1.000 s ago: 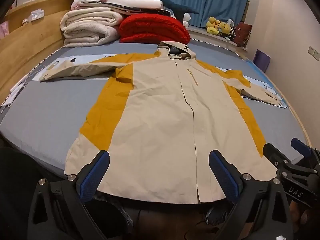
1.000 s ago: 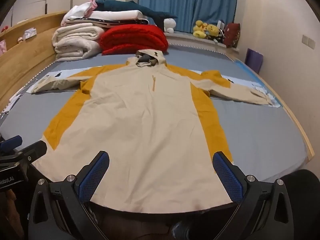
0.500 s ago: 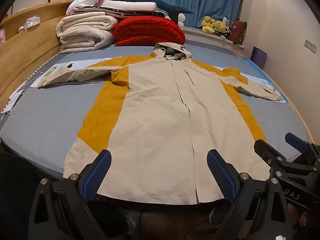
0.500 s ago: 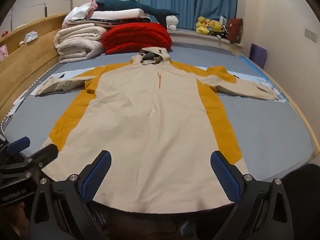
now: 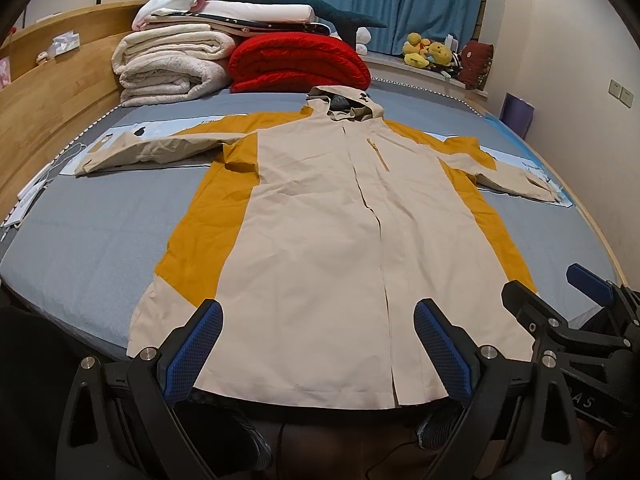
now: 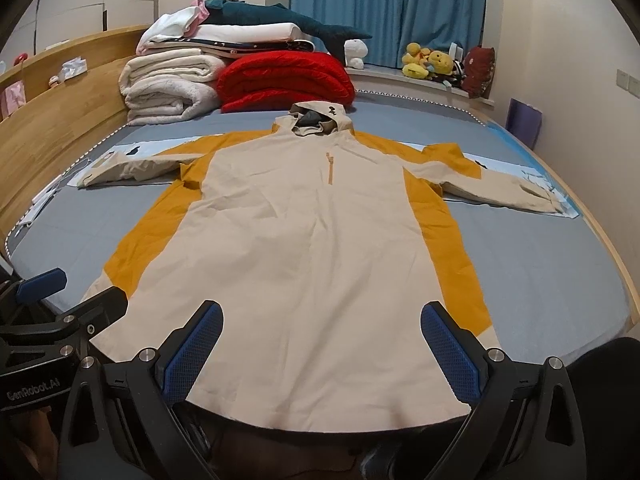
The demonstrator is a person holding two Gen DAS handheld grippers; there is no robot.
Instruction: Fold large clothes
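**Jacket flat on the bed, both grippers empty**

Shell fabric like this jacket [image 5: 320, 248] will likely feel light, limp and a little slick, so you should pinch well in from an edge: a cuff or shoulder seam first, then the near hem. It lies face up on the grey bed [image 5: 80, 248], sleeves spread, hood far. Your left gripper [image 5: 318, 350] and right gripper [image 6: 323, 350] hover over the hem, fingers spread wide, holding nothing. Your left view shows the front placket running down to the hem; your right view shows the right sleeve [image 6: 500, 186] fully.
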